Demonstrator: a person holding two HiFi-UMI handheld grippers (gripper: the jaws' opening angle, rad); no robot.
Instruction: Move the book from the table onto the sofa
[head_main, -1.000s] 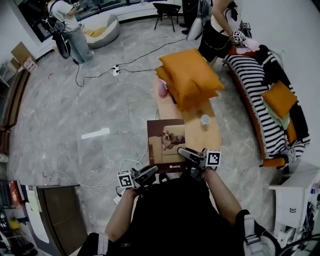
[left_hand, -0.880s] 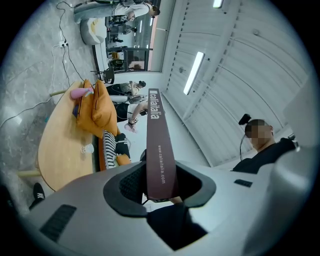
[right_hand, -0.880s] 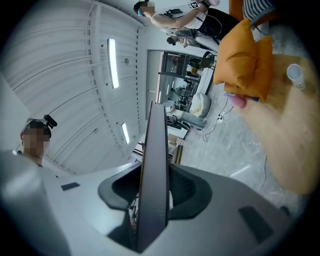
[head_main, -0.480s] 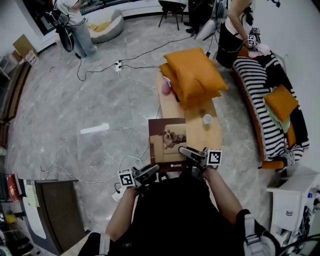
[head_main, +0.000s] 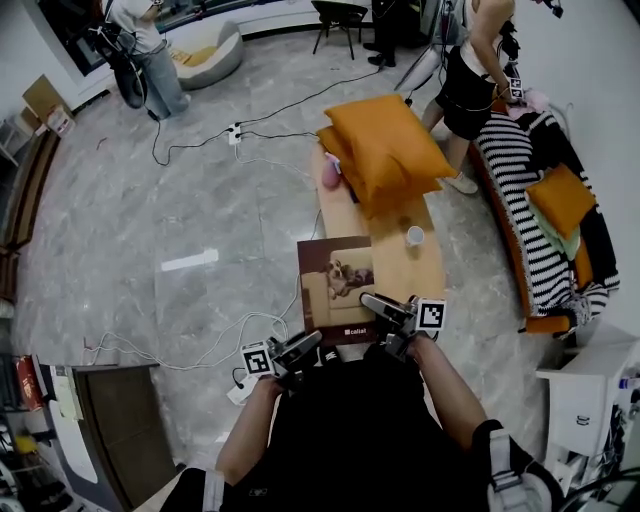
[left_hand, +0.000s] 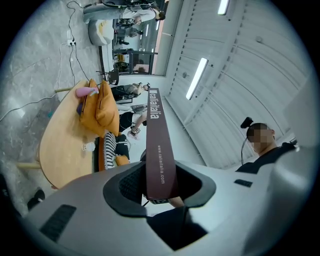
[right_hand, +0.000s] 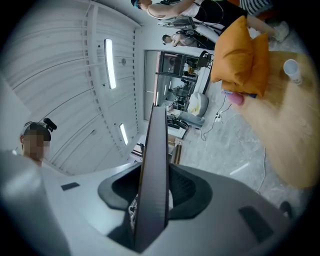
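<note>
The book has a dark brown cover with a picture of a dog on a sofa. It is held up flat over the near end of the wooden table. My left gripper is shut on its near left corner, and my right gripper is shut on its near right edge. In the left gripper view the brown spine runs between the jaws of the left gripper. In the right gripper view the book's edge stands between the jaws of the right gripper. The striped sofa lies to the right.
Two big orange cushions, a white cup and a pink thing are on the table. An orange cushion lies on the sofa. One person stands by the sofa's far end, another far left. Cables cross the floor. A white cabinet stands at right.
The book and both grippers have kept their place. The person by the sofa has stepped away from it, towards the table.
</note>
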